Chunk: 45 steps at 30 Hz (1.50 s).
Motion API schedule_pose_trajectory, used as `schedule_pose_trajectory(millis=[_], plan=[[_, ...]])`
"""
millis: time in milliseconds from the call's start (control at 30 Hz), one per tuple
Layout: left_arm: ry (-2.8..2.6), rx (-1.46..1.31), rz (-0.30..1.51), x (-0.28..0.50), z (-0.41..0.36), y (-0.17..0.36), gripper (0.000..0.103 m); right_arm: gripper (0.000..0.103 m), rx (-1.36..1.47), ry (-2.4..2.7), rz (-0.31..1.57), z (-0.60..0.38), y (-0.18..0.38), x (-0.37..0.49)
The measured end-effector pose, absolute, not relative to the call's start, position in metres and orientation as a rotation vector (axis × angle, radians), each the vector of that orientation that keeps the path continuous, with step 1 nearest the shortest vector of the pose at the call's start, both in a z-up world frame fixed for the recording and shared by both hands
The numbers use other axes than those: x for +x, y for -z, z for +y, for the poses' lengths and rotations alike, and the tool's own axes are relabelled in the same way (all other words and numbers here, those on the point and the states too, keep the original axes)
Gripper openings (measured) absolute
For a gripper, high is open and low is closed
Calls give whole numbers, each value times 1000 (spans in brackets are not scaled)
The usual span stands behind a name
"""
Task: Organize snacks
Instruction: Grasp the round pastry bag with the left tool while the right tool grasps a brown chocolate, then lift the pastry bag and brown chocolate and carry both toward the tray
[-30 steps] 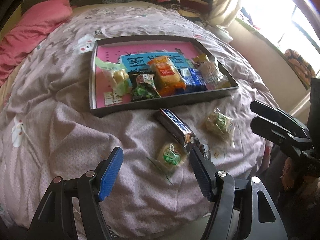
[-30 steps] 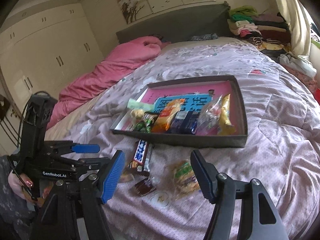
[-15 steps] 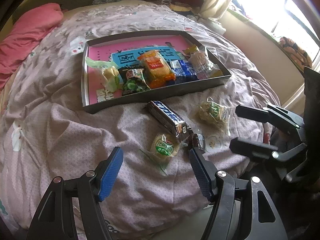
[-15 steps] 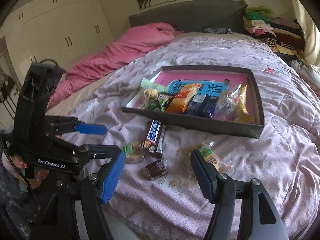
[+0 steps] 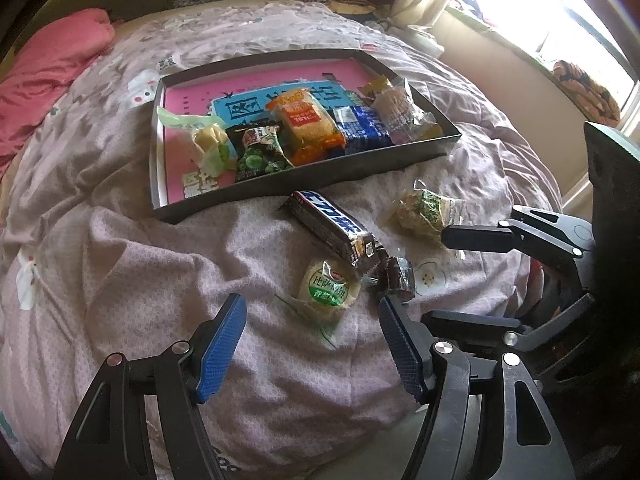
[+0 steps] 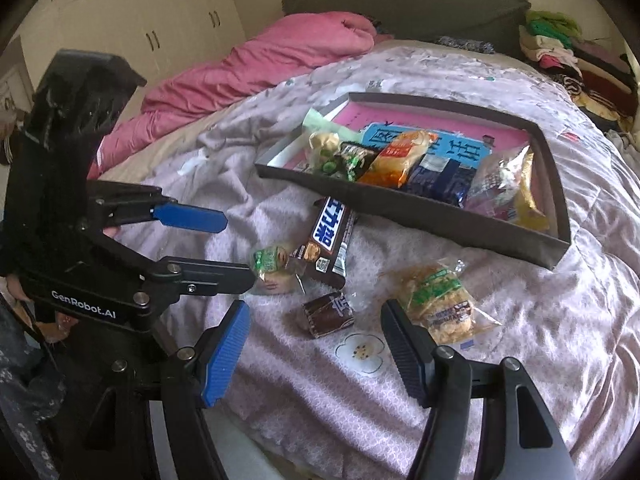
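Both claws gape, holding nothing: the left gripper (image 5: 312, 344) hovers over a round cake (image 5: 326, 290), the right gripper (image 6: 316, 346) over a brown candy (image 6: 328, 314).

A pink blanket (image 6: 256, 64) is lying bunched along the bed's far side, folded clothes (image 6: 560, 48) are sitting stacked beside the grey headboard (image 6: 400, 4), and white wardrobes (image 6: 152, 20) are standing behind.

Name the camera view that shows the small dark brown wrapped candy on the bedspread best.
Right wrist view: the small dark brown wrapped candy lies fully exposed between the open fingers. In the left wrist view the candy sits partly behind that gripper's right finger.
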<state>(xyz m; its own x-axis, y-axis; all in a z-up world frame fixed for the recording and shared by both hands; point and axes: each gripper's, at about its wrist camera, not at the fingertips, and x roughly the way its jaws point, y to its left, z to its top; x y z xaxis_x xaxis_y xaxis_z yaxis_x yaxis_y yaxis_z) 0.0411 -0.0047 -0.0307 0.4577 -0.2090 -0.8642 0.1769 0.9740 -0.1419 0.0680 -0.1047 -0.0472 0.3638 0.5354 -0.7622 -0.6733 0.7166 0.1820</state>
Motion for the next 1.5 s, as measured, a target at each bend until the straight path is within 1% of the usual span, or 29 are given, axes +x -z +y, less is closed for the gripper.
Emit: schedule_pose_trajectory(millis=[100,500,600,700,833,933,1033,1133,1200,1267,1367,1467,1500], plan=[[253,-22,1088,45,-7,35,71,66,-189,-783,912,-101,51,71],[278,18,1116,59,-11,51,70,56,-270,-787,955,-84,75,83],[282,24,1121,62,-12,54,70,52,-270,-785,960,-84,78,87],[288,35,1126,64,-15,58,69,45,-274,-787,962,-83,82,90],[285,58,1141,68,-18,65,64,36,-322,-789,946,-78,84,87],[289,58,1144,70,-19,67,64,36,-336,-776,933,-79,80,84],[292,50,1139,73,-19,67,61,36,-313,-767,928,-86,74,85],[295,30,1134,77,-20,69,61,36,-276,-761,909,-94,67,86],[302,20,1128,78,-22,70,59,36,-260,-746,904,-98,64,88],[294,10,1126,80,-23,71,51,36,-224,-741,901,-103,61,91],[286,-13,1126,80,-21,73,43,36,-184,-733,894,-111,56,95],[286,-30,1126,78,-19,72,37,36,-165,-728,889,-113,54,97],[285,-33,1126,76,-18,72,36,36,-159,-727,886,-114,53,97]])
